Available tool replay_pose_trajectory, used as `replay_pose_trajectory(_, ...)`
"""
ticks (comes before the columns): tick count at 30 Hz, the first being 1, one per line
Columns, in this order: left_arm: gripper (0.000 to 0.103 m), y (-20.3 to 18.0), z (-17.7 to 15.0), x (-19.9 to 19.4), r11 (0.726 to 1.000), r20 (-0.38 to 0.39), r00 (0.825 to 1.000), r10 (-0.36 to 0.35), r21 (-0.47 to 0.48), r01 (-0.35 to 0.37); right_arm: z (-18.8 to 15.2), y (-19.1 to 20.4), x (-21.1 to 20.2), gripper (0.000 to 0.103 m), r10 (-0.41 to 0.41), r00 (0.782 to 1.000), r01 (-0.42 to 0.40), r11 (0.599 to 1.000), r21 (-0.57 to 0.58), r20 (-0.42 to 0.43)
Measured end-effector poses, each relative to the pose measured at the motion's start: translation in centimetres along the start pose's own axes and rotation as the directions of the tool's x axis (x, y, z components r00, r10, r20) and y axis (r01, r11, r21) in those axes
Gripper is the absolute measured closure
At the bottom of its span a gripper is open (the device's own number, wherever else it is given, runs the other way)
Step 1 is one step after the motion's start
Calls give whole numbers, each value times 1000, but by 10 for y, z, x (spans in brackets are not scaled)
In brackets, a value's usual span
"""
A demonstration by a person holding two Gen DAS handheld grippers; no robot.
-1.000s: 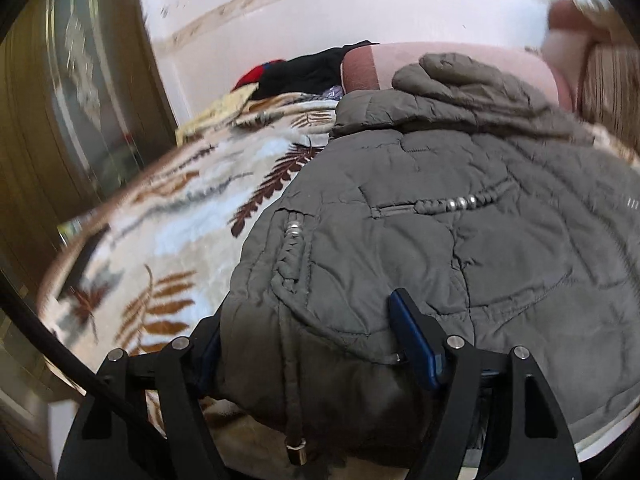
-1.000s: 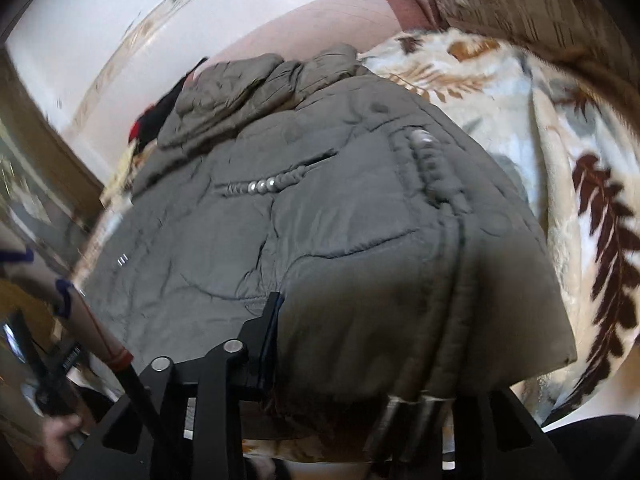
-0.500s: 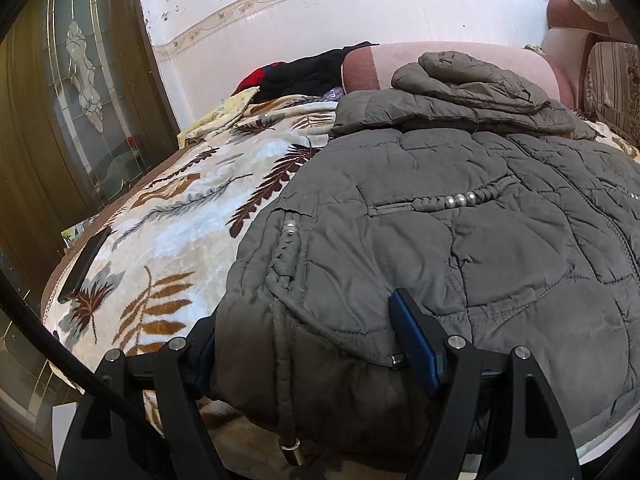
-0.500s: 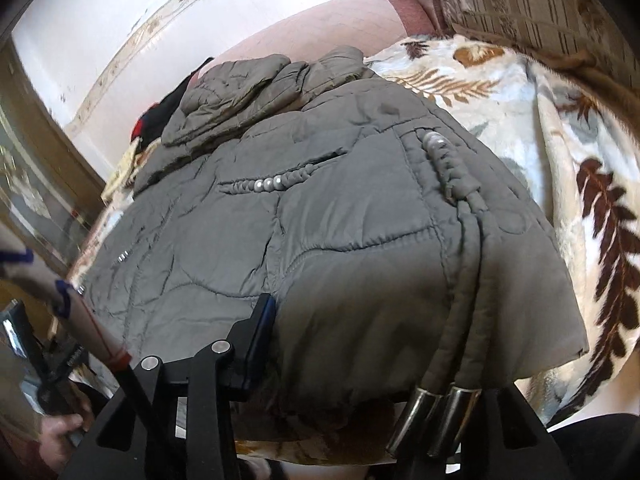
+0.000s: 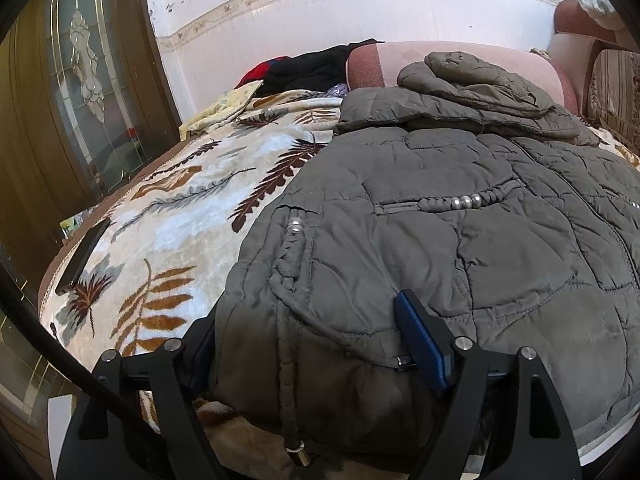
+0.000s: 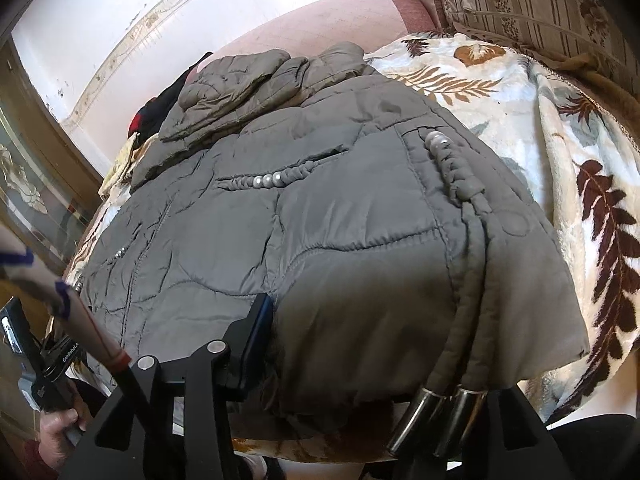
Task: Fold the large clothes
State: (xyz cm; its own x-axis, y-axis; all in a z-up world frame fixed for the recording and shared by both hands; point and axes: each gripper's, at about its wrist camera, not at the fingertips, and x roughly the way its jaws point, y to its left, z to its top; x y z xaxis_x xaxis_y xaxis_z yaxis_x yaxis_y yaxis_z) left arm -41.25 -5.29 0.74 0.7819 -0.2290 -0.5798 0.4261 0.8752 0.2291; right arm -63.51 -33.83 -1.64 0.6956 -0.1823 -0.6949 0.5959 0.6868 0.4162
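Observation:
A large grey quilted jacket [image 5: 460, 216] lies spread on a leaf-patterned blanket [image 5: 180, 224], hood end far from me. It also shows in the right wrist view [image 6: 320, 220]. My left gripper [image 5: 308, 344] is wide open, its fingers [image 5: 420, 340] straddling the jacket's near-left hem corner with a braided drawcord between them. My right gripper [image 6: 372, 360] is wide open around the near-right hem corner; its left finger [image 6: 256, 328] shows, and the right one is hidden behind the fabric. Two cords with metal tips [image 6: 436, 416] hang over the hem.
A pink bolster [image 5: 460, 64] and dark clothes [image 5: 308, 68] lie at the bed's far end. A dark phone [image 5: 82, 256] rests at the bed's left edge. A glass-panelled wooden door [image 5: 80, 92] stands on the left. A striped cushion [image 6: 540, 12] lies on the right.
Both grippers stay wide open around the hem corners. The right view has eased back and up a little; the left view has steadied after a blur.

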Motion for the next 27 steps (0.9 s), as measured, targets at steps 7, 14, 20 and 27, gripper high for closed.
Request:
replay_pose_trajectory(7,83,11,6,-12,997,35,998,-55,-60,57,0,8,-16,82,22,996,-18,999,-47,85)
replay_pose_trajectory(14,86,11,17,-26,996,63,996,-71,-45,74,2,12,-23,84,20,993,-13,998,-56,115)
replay_pose_trajectory(20,87,9,27,-35,995,73,994,-81,-45,84,9,21,-39,84,24,985,-7,995,-100,170)
replay_pose_trajectory(27,86,12,44,-46,993,80,992,-95,-69,100,22,31,-55,85,51,977,-26,992,-122,205)
